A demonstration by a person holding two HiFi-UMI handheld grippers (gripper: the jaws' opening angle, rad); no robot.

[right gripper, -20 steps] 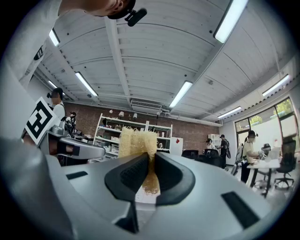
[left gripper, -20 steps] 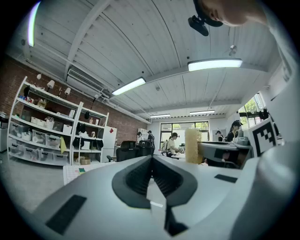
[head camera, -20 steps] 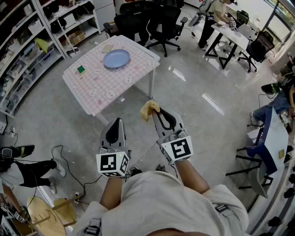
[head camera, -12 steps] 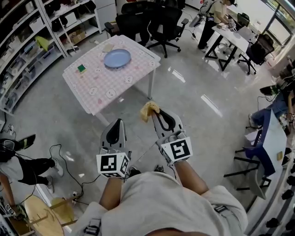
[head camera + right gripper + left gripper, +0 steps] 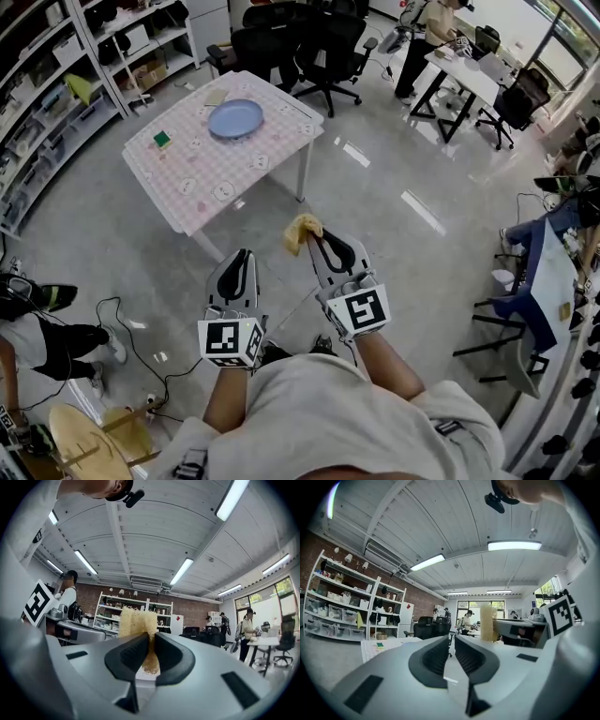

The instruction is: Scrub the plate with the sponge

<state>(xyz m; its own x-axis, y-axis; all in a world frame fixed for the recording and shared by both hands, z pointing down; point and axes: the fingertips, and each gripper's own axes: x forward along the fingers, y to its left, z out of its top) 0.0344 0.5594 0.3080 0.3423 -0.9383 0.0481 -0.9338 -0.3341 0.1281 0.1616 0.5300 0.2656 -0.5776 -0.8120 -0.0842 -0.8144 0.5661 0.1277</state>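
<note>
A light blue plate (image 5: 235,118) lies on a pink checked table (image 5: 197,178) far ahead of me in the head view. My right gripper (image 5: 313,234) is shut on a yellow sponge (image 5: 301,231), which sticks up between its jaws (image 5: 136,623). My left gripper (image 5: 240,256) is held beside it over the floor, jaws closed together with nothing between them (image 5: 451,641). Both grippers hang well short of the table. From the left gripper view the table's edge (image 5: 389,645) shows at the left, and the sponge (image 5: 488,620) at the right.
A small green block (image 5: 161,140) lies on the table's left part. Black office chairs (image 5: 300,42) stand behind the table, shelving (image 5: 56,103) runs along the left. Desks with people sit at the back right. A cable (image 5: 141,347) and a round wooden stool (image 5: 89,441) lie on the floor at lower left.
The table and plate have shifted slightly left and up in the head view as I move. Both grippers keep their pose and the sponge stays gripped.
</note>
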